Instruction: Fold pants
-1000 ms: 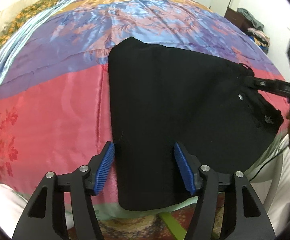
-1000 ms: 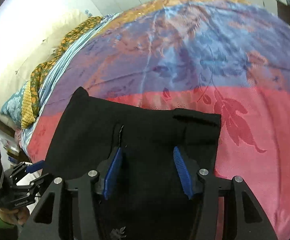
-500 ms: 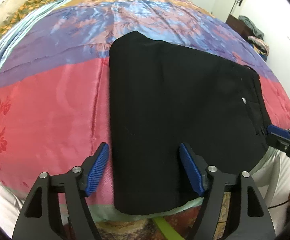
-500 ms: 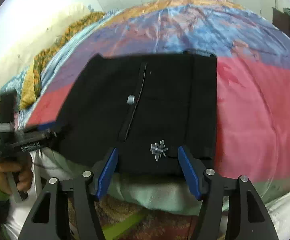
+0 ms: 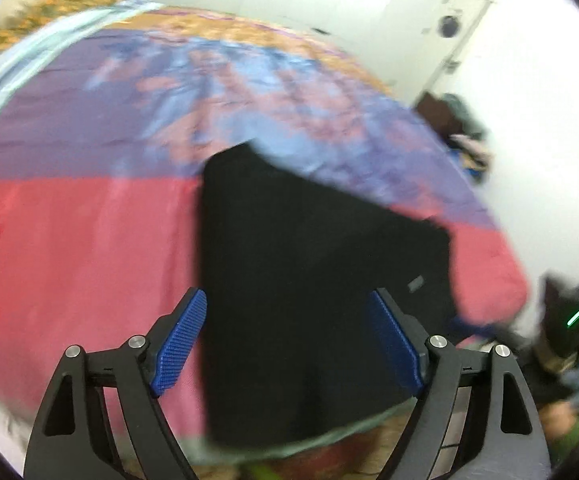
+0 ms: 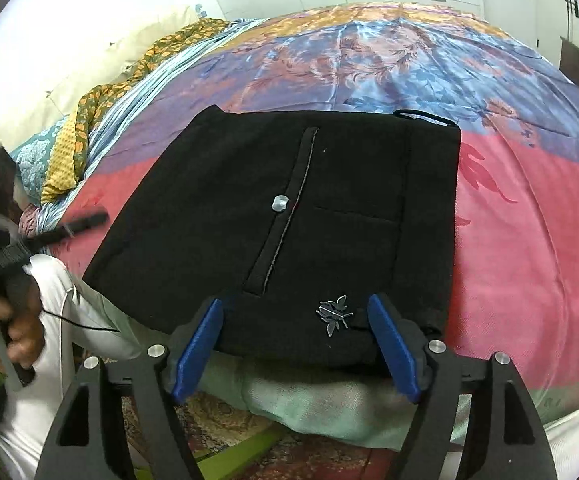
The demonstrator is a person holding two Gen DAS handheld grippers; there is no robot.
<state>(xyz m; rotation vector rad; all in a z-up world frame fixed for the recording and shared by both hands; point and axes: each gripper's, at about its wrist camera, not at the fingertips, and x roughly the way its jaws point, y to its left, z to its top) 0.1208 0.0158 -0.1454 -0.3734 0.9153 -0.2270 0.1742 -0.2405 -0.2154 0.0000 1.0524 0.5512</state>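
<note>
Pants (image 6: 289,216), black, folded to a compact rectangle, flat on bedspread (image 6: 529,220), near edge overhanging bed's front slightly. Placed close to the edge presumably for reach from a standing position. Button (image 6: 279,203) and small metal emblem (image 6: 335,314) facing up, so waist and fly on top of the stack.

Right gripper (image 6: 295,354): jaws spread wide, nothing between pads, hovering just short of near hem, emblem framed between fingertips. Not touching cloth as far as visible. Pointed straight down the fold's axis, likely for inspection or a last smoothing pass.

Left gripper (image 5: 289,344): likewise released, pads well apart, empty. View motion-blurred; pants (image 5: 309,280) seen between the fingers, no contact evident. In right view, left gripper seen at far left beside the bed, clear of the cloth, held in hand (image 6: 7,320).

Judgement: fold looks essentially finished; edges square, no loose leg trailing. Both tools empty and off the fabric consistent with a completed fold. One belt loop (image 6: 425,116) sticking out at far edge, only visible untidiness. Risk: overhanging hem sliding off slick bedspread if nudged.
</note>
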